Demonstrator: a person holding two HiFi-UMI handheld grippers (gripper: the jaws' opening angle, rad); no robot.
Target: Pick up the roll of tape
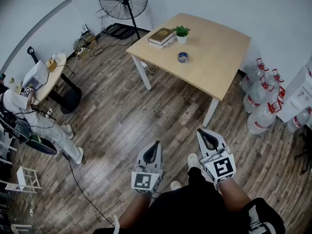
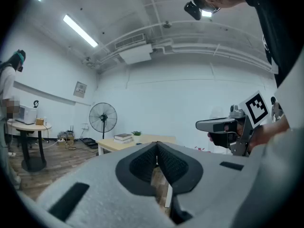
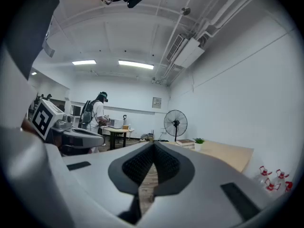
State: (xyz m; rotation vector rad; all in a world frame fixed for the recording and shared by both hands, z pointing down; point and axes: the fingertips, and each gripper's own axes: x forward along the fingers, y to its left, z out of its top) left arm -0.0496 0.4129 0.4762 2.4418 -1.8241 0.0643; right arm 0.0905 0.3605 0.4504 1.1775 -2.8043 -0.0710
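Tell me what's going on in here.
A person stands on the wooden floor with a tool in each hand, some way short of the square table. The left tool and the right tool are both shut and empty, held level. The roll of tape lies untouched on the table, near a stack of books and a small potted plant. A second person is busy at a round table off to the side.
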